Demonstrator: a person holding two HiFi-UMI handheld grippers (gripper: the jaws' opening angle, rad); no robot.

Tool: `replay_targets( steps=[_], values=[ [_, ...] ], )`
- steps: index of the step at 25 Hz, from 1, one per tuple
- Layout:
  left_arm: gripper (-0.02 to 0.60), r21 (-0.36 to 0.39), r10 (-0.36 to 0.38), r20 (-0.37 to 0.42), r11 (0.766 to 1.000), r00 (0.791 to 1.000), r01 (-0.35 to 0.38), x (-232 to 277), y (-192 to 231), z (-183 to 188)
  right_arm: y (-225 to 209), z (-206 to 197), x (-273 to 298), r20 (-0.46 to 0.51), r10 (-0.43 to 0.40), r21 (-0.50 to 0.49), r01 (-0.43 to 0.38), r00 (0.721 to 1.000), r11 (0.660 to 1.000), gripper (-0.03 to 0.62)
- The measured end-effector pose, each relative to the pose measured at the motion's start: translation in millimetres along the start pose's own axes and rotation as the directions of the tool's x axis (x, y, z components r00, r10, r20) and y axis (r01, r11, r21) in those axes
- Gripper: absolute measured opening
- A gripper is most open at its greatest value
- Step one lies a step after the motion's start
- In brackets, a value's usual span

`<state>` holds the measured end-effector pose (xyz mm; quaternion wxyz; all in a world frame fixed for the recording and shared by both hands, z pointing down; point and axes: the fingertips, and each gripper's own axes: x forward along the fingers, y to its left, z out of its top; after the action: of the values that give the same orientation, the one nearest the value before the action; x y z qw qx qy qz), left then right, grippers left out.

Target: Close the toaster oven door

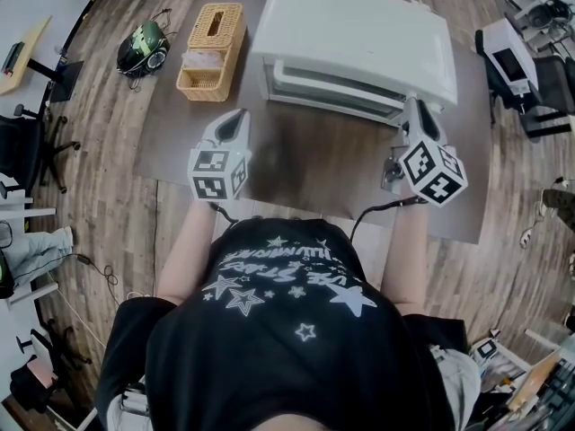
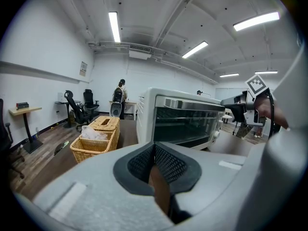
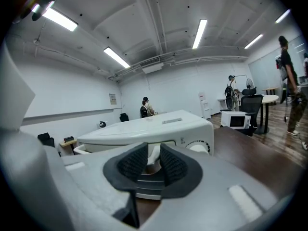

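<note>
The white toaster oven stands at the back of the brown table. Its glass door is upright against the front, handle at the top, and looks closed. My left gripper is shut and empty, hovering over the table a short way in front of the oven's left part. At the oven's front right corner, my right gripper has its jaws a little apart. In the right gripper view the oven's white front edge shows through that gap, beside the knob. I cannot tell whether the pads touch it.
A wicker basket with a tissue box sits on the table left of the oven. On the wooden floor to the left are a green and black device and office chairs. People stand far off in the room.
</note>
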<state>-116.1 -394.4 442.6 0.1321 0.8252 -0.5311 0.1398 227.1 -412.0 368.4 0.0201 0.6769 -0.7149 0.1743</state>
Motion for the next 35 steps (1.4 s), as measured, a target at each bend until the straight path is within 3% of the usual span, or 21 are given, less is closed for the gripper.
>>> replay_targets(
  steps=[7, 9, 20, 30, 35],
  values=[
    [0.011, 0.007, -0.030, -0.001, 1.000, 1.000, 0.030, -3, 2, 1, -1, 1, -3, 0.012, -0.020, -0.009, 0.020, 1.000, 1.000, 0.084],
    [0.011, 0.011, -0.042, -0.001, 0.999, 0.999, 0.042, -5, 3, 3, 2, 1, -4, 0.004, -0.020, -0.016, 0.020, 1.000, 1.000, 0.143],
    [0.011, 0.023, -0.148, -0.029, 0.989, 0.989, 0.149, -32, 15, -13, 34, -14, -49, 0.004, -0.115, -0.018, 0.115, 0.993, 0.993, 0.143],
    [0.011, 0.049, -0.318, -0.140, 0.944, 0.938, 0.328, -55, -3, -55, 56, -75, -127, -0.052, -0.231, 0.020, 0.233, 0.971, 0.972, 0.143],
    [0.011, 0.043, -0.326, -0.157, 0.941, 0.932, 0.336, -70, -22, -71, 53, -102, -160, -0.076, -0.226, 0.049, 0.230, 0.971, 0.972, 0.143]
  ],
)
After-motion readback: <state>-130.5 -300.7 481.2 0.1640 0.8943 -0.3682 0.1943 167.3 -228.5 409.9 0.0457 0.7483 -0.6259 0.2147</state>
